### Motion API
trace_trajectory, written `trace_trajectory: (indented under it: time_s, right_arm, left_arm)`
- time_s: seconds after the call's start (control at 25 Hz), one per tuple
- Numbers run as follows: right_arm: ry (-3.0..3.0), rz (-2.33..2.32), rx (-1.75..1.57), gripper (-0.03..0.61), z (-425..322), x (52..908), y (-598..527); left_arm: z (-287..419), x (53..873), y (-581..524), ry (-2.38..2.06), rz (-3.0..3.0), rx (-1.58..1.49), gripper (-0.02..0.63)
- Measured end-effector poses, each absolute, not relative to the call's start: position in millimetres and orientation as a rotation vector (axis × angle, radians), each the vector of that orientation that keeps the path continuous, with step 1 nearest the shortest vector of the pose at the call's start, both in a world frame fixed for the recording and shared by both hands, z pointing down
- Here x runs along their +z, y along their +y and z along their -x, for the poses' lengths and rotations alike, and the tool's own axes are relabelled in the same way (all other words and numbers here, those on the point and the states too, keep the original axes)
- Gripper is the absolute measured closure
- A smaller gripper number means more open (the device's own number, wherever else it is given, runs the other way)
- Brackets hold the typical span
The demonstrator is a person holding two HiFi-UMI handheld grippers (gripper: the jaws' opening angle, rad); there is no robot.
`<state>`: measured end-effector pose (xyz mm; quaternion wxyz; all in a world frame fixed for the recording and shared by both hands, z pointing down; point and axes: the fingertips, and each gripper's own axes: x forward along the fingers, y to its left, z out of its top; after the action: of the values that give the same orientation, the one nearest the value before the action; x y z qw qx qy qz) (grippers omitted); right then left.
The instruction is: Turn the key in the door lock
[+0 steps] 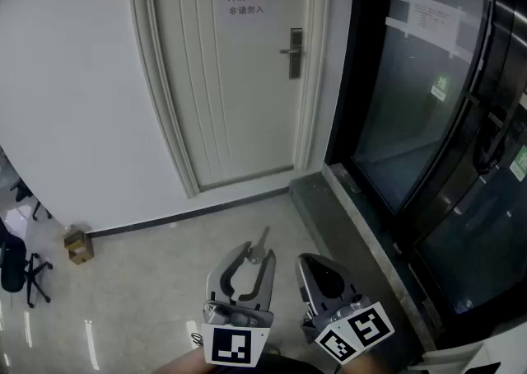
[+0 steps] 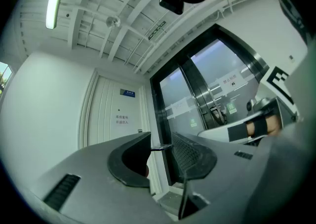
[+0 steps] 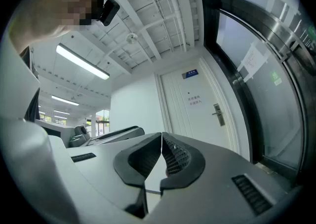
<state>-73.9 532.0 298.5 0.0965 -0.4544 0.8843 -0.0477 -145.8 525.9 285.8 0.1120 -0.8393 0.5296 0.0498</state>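
Cream door (image 1: 239,100) meets glossy tiled floor (image 1: 148,282) beside dark glass wall (image 1: 412,117).

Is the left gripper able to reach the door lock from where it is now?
Probably not yet: the left gripper, holding the key, is far from the lock; the floor between looks free.

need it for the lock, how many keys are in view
1: the key, pinched in the left gripper. None shows at the far door lock, but it's tiny.
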Motion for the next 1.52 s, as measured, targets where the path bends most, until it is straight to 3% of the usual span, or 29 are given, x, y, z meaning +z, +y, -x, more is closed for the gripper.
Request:
trace_trajectory:
  time_s: [1.52]
  right_arm:
    - [2.539,1.555,-0.143,0.563,68.5,310.6,215.3]
  left_arm:
    - [136.3,295.8,189.3,1.376,2.544,0.157,0.482]
